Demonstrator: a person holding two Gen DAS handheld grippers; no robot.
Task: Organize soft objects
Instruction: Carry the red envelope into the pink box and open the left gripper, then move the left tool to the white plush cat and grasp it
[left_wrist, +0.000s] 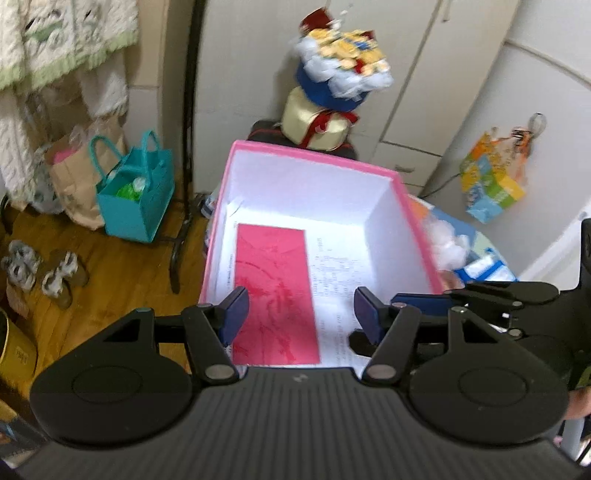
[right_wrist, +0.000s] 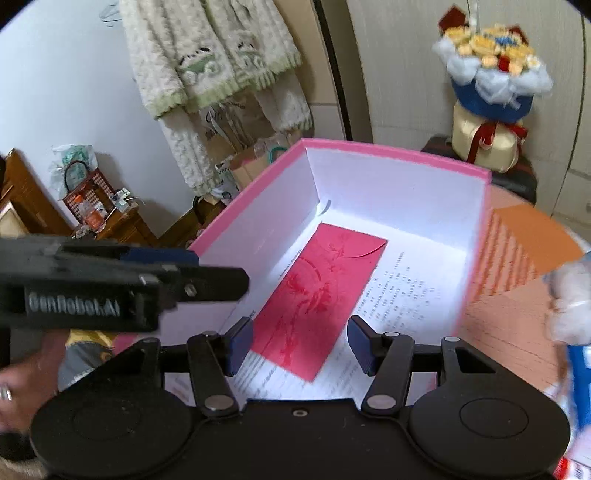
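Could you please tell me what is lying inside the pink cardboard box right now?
Inside the pink cardboard box lies a red embossed envelope on a white printed sheet. Whatever is beneath the paper is covered, and no soft objects show inside.

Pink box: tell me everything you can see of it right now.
The pink box is an open, lidless rectangular box, seemingly stiff card: pink outside and along the rim, white inside. It sits upright on a table. Flat on its floor lie printed sheets with a red envelope on top, flap end toward the far wall. No soft objects are inside. Both grippers, left and right, hover open over its near edge; contact with it cannot be confirmed.
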